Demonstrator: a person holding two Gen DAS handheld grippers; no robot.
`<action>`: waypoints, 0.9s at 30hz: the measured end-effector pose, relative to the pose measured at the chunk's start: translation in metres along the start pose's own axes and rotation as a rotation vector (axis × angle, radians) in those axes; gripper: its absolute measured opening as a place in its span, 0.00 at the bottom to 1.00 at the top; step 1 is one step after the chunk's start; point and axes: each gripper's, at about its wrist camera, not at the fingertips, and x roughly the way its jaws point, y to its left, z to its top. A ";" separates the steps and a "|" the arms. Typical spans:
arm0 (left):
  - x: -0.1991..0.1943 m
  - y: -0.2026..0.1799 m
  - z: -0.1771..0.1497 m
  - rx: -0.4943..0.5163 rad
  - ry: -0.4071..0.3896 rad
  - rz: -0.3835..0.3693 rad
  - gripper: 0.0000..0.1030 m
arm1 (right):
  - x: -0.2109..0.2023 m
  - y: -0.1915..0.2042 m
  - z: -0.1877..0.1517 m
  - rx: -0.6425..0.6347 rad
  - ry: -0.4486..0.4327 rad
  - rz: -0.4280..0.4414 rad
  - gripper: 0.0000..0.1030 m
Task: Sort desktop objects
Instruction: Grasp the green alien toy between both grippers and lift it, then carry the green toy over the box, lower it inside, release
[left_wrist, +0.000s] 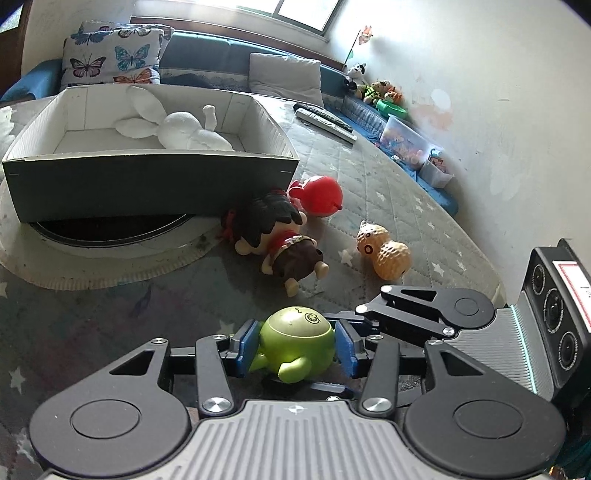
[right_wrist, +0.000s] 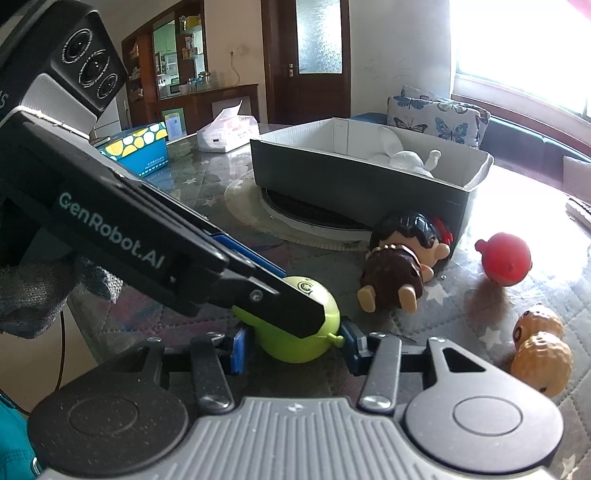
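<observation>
Ahead of us a doll (left_wrist: 275, 240), red toy (left_wrist: 319, 194) and peanut toy (left_wrist: 384, 249) lie before the box (left_wrist: 147, 177). Our left tongs (left_wrist: 295, 341) clamp the green toy (left_wrist: 295, 345) low over the counter (left_wrist: 92, 314); our right tongs (right_wrist: 291, 345) flank it, apparently without contact.

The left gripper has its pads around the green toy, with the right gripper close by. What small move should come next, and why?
Probably lift the green toy a little off the table with the left gripper. Its blue pads sit on both sides of the toy, which looks gripped. The right gripper seems open around it, so it should stay clear. The box lies ahead, already holding a white rabbit.
</observation>
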 end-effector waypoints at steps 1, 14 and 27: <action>0.000 -0.001 0.000 0.005 0.002 0.003 0.48 | 0.000 0.000 0.000 -0.003 0.001 0.003 0.47; -0.032 -0.004 0.022 0.013 -0.126 -0.019 0.49 | -0.024 0.004 0.031 -0.087 -0.100 -0.022 0.47; -0.030 0.024 0.112 0.034 -0.269 -0.016 0.49 | -0.001 -0.038 0.114 -0.175 -0.193 -0.085 0.47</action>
